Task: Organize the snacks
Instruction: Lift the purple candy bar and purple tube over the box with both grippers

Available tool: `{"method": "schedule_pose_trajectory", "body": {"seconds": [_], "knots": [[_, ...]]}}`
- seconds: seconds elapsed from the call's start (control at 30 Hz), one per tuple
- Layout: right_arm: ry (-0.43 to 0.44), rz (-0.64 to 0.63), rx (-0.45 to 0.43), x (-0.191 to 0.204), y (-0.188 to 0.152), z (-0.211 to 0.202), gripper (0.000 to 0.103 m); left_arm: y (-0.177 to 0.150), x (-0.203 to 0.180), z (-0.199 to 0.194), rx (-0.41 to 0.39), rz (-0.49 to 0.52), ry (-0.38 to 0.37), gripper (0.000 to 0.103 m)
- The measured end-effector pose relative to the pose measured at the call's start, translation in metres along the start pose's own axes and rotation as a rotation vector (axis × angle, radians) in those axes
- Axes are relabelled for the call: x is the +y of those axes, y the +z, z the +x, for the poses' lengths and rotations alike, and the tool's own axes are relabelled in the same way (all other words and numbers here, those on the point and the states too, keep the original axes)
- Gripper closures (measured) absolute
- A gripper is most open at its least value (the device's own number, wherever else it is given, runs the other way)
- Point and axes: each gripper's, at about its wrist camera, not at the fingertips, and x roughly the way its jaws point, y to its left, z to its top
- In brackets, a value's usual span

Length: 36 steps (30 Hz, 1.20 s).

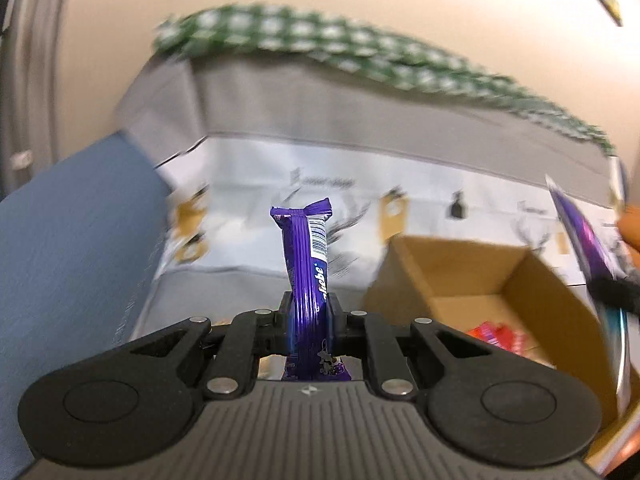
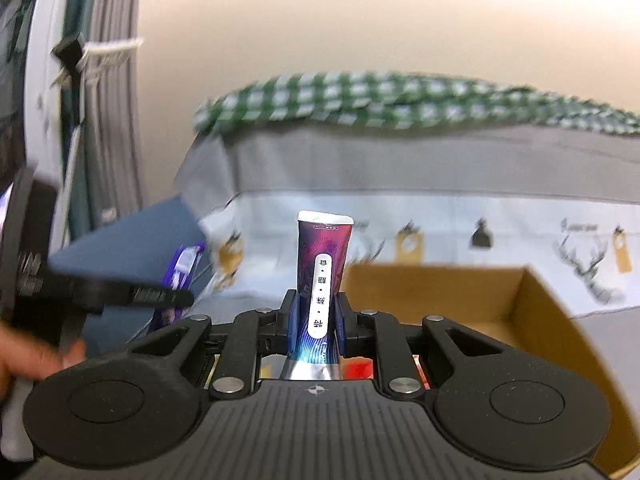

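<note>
My left gripper [image 1: 310, 314] is shut on a purple snack bar [image 1: 306, 264] that stands upright between its jaws, above the table and left of an open cardboard box [image 1: 532, 280]. My right gripper [image 2: 317, 314] is shut on a dark purple-and-red snack packet with a white label [image 2: 322, 272], held upright over the box's near left corner [image 2: 536, 304]. The right gripper with its packet shows blurred at the right edge of the left wrist view [image 1: 592, 256]. The left gripper and its bar show blurred at the left of the right wrist view [image 2: 180, 276].
Red snack packets [image 1: 496, 334] lie in the box. The table carries a white cloth with deer and tag prints [image 1: 248, 184]. A blue surface [image 1: 72, 232] lies at the left. A green checked cloth [image 2: 400, 100] drapes over grey fabric at the back.
</note>
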Motion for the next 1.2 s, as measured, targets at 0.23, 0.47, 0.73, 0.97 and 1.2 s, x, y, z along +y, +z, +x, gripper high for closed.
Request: {"method": "schedule_pose_trajectory", "body": {"seconds": [0.23, 0.47, 0.73, 0.97, 1.2], "knots": [[-0.114, -0.011, -0.083, -0.075, 0.034, -0.004, 0.084, 0.004, -0.050, 0.004, -0.080, 0.060, -0.106, 0.088], [-0.256, 0.112, -0.005, -0.136, 0.014, 0.002, 0.084, 0.005, -0.094, 0.020, -0.095, 0.064, -0.198, 0.088], [-0.290, 0.112, 0.014, -0.151, 0.009, 0.008, 0.084, 0.006, -0.147, 0.043, -0.106, 0.126, -0.294, 0.088], [-0.306, 0.105, 0.035, -0.151, 0.008, 0.015, 0.084, 0.010, -0.169, 0.064, -0.102, 0.151, -0.318, 0.088], [-0.301, 0.105, 0.047, -0.147, 0.009, 0.023, 0.084, 0.016, -0.166, 0.075, -0.086, 0.119, -0.313, 0.088]]}}
